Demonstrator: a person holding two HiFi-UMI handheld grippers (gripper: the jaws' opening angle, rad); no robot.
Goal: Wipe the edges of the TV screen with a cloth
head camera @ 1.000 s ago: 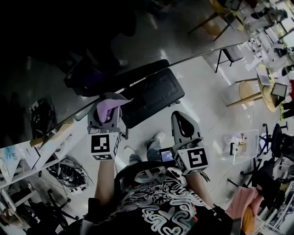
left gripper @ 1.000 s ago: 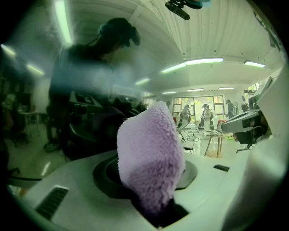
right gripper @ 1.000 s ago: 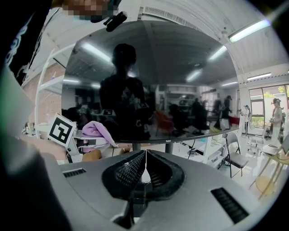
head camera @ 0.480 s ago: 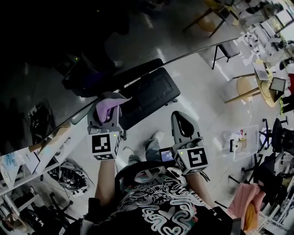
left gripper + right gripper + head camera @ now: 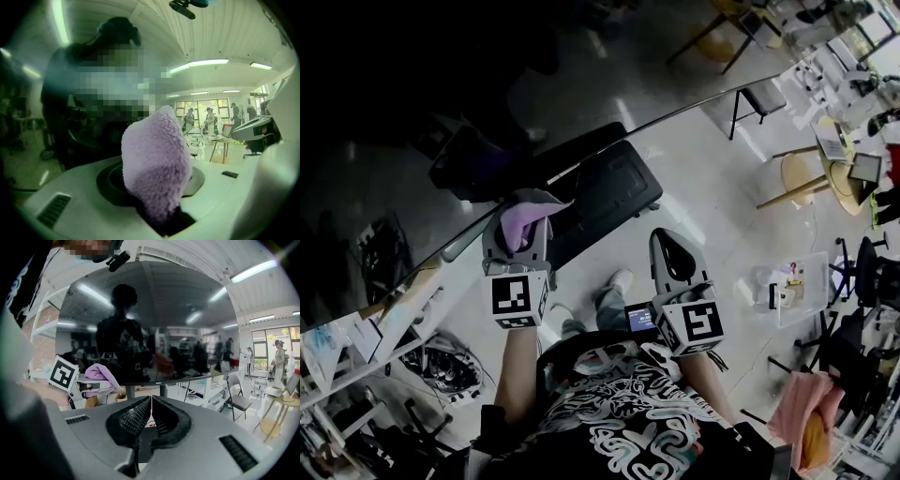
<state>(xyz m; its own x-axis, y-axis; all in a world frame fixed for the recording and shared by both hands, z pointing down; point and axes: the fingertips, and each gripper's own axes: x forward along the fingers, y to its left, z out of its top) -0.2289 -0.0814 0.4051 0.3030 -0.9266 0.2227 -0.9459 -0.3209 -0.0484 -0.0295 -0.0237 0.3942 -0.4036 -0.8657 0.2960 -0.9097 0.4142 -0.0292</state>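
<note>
The big dark TV screen [image 5: 441,84] fills the upper left of the head view; its lower edge [image 5: 675,122] runs diagonally up to the right. My left gripper [image 5: 523,217] is shut on a purple fluffy cloth [image 5: 522,221], which rests against that lower edge. In the left gripper view the cloth [image 5: 157,164] stands up between the jaws in front of the reflective screen [image 5: 70,117]. My right gripper [image 5: 675,253] hangs below the edge, shut and empty. In the right gripper view its jaws [image 5: 151,404] meet below the screen [image 5: 154,324], with the cloth [image 5: 101,373] at left.
A black flat object [image 5: 609,192] lies on the floor under the screen. A folding chair [image 5: 759,103], a round wooden table [image 5: 811,183] and a clear plastic box [image 5: 797,295] stand to the right. White shelving [image 5: 356,328] is at lower left.
The left gripper with the cloth has shifted slightly right along the screen's lower edge. The right gripper has barely moved.
</note>
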